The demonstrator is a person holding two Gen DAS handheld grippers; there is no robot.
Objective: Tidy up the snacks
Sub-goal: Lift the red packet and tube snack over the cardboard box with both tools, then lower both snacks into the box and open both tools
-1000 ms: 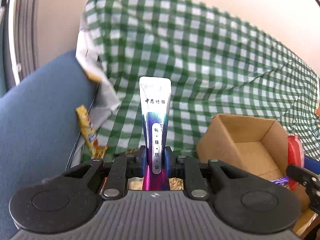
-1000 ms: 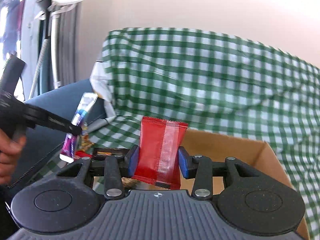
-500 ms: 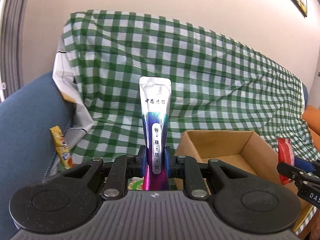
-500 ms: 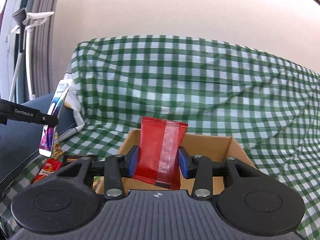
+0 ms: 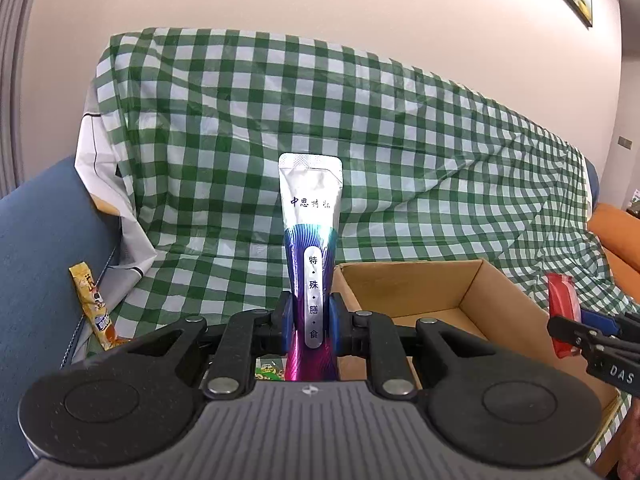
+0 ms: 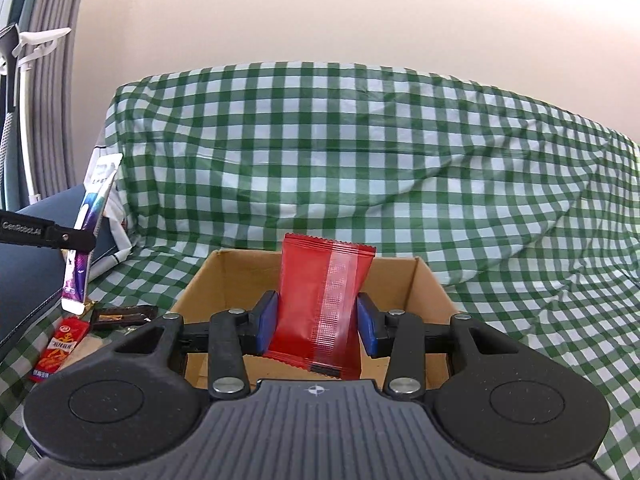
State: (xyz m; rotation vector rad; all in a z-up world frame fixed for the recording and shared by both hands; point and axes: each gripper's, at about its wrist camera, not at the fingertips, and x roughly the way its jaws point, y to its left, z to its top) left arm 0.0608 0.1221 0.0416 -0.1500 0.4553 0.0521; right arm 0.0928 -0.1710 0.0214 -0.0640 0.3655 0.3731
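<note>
Left wrist view: my left gripper (image 5: 310, 322) is clamped on the silver-purple sachet (image 5: 311, 240); the cardboard box (image 5: 404, 280), far right a second ago, now sits just beyond my jaws, so the drop is near; its visible floor looks bare.

Right wrist view: my right gripper (image 6: 316, 318) is clamped on the red packet (image 6: 320, 304); the box (image 6: 430, 280) has slid from the right to dead ahead; loose snacks (image 6: 60, 344) lie left on the checked cloth (image 6: 360, 152).
</note>
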